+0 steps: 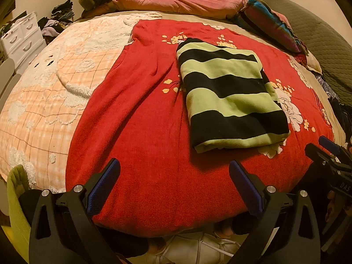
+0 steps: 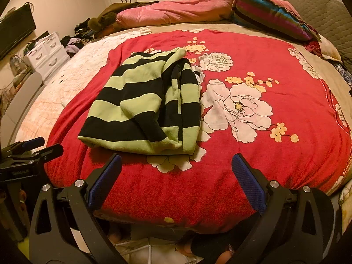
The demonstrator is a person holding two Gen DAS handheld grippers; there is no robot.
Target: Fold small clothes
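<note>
Both claws hanging wide open, nothing gripped. Left claw (image 1: 175, 184) hovering over the near edge of the red floral blanket (image 1: 140, 114), blue pads (image 1: 103, 187) splayed apart. Right claw (image 2: 176, 180) sitting the same way at the blanket's near edge, pads clear of fabric. Green/black striped garment (image 1: 228, 96) lying folded into a rough rectangle on the blanket, ahead of & apart from both claws; in right wrist view a sleeve (image 2: 140, 110) is lying folded across its top. Blanket covering the bed, w/ a peach checked quilt (image 1: 44, 92) beside it on the left. Pink duvet (image 1: 176, 1) & striped pillow (image 1: 270, 22) bunched at the far end.
</note>
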